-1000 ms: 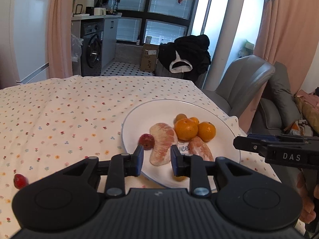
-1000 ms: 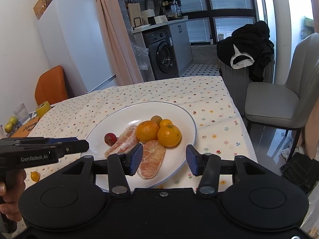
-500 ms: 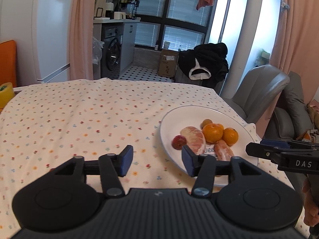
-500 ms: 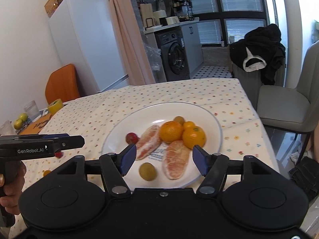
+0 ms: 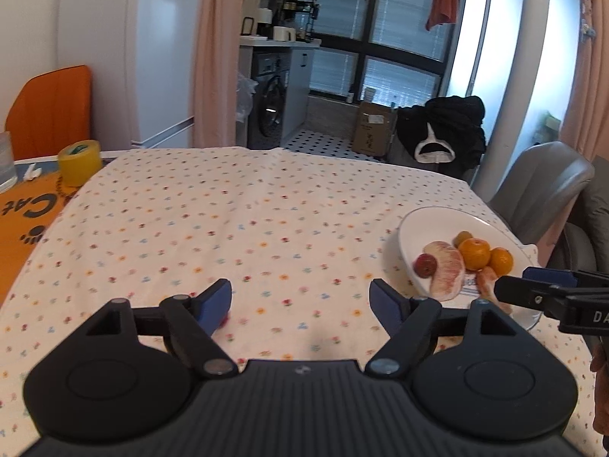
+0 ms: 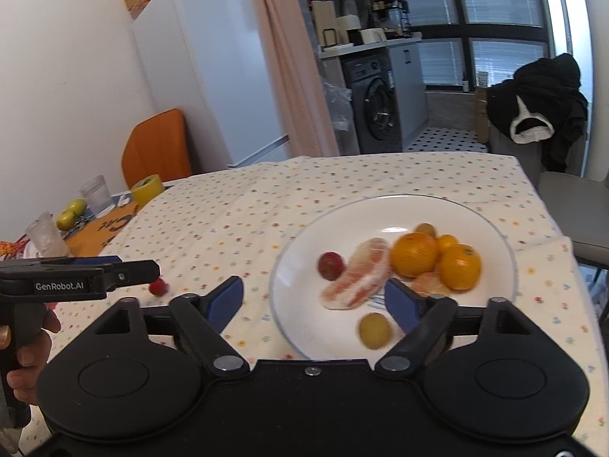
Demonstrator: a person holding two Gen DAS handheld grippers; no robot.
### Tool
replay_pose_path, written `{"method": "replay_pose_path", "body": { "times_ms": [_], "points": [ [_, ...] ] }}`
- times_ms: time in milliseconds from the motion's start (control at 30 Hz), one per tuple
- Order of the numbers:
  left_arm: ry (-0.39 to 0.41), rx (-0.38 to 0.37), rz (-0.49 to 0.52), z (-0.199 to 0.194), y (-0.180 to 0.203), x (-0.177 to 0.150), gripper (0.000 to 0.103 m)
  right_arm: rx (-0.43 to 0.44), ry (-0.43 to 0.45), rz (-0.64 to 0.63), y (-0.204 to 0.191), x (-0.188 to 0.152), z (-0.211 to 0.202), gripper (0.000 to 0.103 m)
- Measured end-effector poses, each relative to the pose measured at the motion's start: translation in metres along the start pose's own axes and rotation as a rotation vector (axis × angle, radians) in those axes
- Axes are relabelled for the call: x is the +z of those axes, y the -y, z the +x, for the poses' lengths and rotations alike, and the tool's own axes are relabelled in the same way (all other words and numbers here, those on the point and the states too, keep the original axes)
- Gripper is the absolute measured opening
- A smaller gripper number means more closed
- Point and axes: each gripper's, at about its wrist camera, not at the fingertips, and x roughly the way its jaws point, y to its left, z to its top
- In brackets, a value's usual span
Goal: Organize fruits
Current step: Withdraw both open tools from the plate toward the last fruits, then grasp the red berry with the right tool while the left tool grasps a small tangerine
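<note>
A white plate (image 6: 380, 200) holds two oranges (image 6: 415, 253), peeled pomelo segments (image 6: 357, 274), a dark red fruit (image 6: 331, 265) and a small yellow-green fruit (image 6: 375, 330) near its front rim. My right gripper (image 6: 314, 299) hovers open over the plate's near left edge, holding nothing. My left gripper (image 5: 300, 301) is open wide over bare tablecloth, left of the plate (image 5: 418, 224). A small red fruit (image 6: 158, 286) lies on the cloth just below the left gripper's tip; in the left wrist view this red fruit (image 5: 225, 320) peeks out behind the left finger.
The floral tablecloth (image 5: 247, 209) covers the table. At the far left are an orange mat (image 5: 23, 221), a yellow tape roll (image 5: 79, 162), glasses (image 6: 95, 194) and green fruits (image 6: 70, 213). A grey chair (image 5: 540, 179) stands beyond the right table edge.
My left gripper swung left away from the plate and opened wide. My right gripper opened wider and drew back; a yellow-green fruit came into view on the plate's front.
</note>
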Motion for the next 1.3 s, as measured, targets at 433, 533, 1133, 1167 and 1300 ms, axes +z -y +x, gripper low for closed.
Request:
{"method": "replay_pose_path", "body": {
  "times_ms": [433, 533, 1133, 1167, 1300],
  "points": [
    [0.0, 0.029, -0.051, -0.017, -0.035, -0.024, 0.078, 0.081, -0.032, -0.045, -0.038, -0.002, 0.018, 0.097],
    [0.001, 0.034, -0.05, -0.018, -0.036, -0.03, 0.078, 0.107, -0.047, -0.033, -0.042, -0.003, 0.02, 0.098],
    [-0.09, -0.023, -0.08, 0.009, -0.048, -0.056, 0.035, 0.132, -0.124, -0.09, -0.075, -0.013, 0.046, 0.101],
    [-0.098, -0.017, -0.084, 0.012, -0.049, -0.056, 0.022, 0.134, -0.126, -0.093, -0.076, -0.012, 0.047, 0.101],
    [-0.074, -0.005, -0.105, 0.01, -0.059, -0.052, 0.022, 0.144, -0.131, -0.099, -0.083, -0.01, 0.056, 0.101]
  ]
}}
